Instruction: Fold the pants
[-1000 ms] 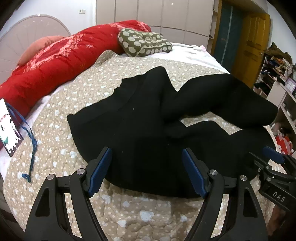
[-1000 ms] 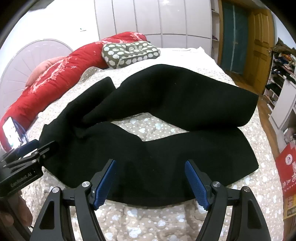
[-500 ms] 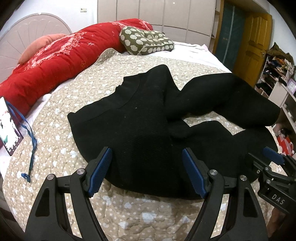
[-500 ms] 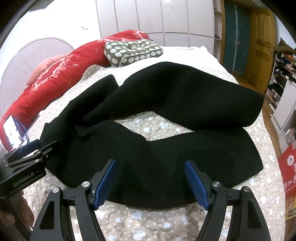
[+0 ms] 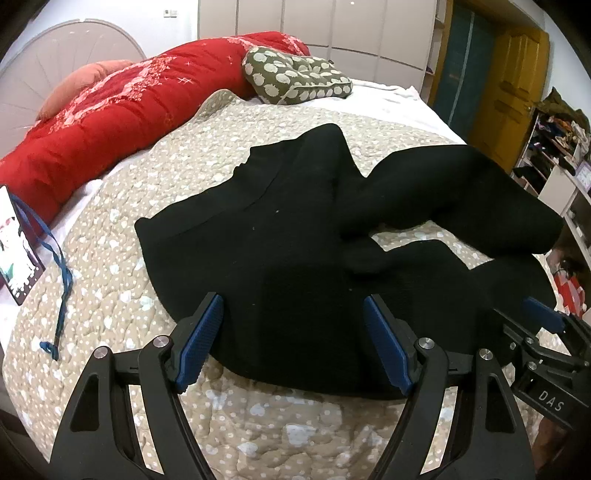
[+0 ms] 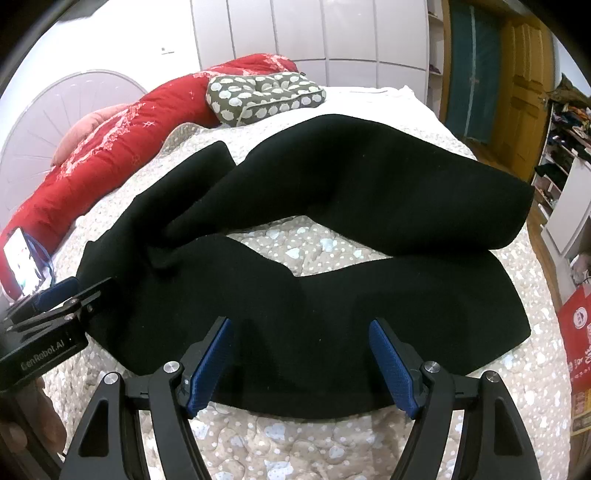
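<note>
Lying spread on one dotted quilt (image 5: pixel 110 288), one pair of black pants (image 5: pixel 295 258), two legs rightward; both grippers, left (image 5: pixel 293 343) and right (image 6: pixel 301 363), gape wide, empty, near edge

Home bedroom: quilted bed (image 5: pixel 258 417), pillow (image 5: pixel 295 79), wardrobe doors (image 6: pixel 314 29).

My view over the pants (image 5: pixel 295 258) sits slightly differently than a second ago: more quilt (image 5: pixel 258 417) shows below their near edge between my left gripper (image 5: pixel 293 341) fingers, and from my right gripper (image 6: pixel 301 363) the legs reach a little further right.
</note>
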Tool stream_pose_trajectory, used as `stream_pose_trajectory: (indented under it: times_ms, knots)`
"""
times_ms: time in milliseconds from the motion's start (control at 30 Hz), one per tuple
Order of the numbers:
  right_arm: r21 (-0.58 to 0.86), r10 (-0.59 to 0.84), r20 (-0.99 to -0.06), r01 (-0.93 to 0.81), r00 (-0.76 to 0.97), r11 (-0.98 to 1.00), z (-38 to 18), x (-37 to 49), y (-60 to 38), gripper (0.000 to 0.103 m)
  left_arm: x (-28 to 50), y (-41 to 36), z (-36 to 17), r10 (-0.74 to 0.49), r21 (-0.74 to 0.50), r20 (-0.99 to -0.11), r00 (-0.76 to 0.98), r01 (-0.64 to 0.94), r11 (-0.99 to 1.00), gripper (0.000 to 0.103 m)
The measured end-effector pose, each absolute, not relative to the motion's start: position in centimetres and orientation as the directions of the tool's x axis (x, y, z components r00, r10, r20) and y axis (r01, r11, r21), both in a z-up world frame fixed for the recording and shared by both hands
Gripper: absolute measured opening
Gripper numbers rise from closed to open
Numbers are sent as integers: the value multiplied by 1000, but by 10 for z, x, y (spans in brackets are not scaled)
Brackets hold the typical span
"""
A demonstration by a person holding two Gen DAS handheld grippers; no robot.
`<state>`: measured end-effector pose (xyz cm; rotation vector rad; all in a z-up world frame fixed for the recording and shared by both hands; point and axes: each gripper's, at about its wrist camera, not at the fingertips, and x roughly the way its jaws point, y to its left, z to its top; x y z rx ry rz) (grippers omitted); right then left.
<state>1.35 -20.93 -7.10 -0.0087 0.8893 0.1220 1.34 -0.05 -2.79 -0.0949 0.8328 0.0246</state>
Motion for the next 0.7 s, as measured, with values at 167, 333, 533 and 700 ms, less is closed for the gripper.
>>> stream_pose_trajectory:
  times_ms: [167,333,533,700]
  knots:
    - [43,105,-774,-113,624,993,-73,14,-208,74,14,1,-28,-17,-77,-743,669,-60,995,79]
    - [47,111,-778,-118,618,992,-74,15,-205,74,15,2,-29,-17,-77,-743,669,-60,995,79]
    - [46,112,-780,-122,616,991,-75,16,-203,74,15,4,-31,-19,-82,-748,664,-64,995,79]
    - [50,116,-787,-124,605,991,-78,18,-200,74,16,7,-31,-23,-92,-756,654,-72,993,79]
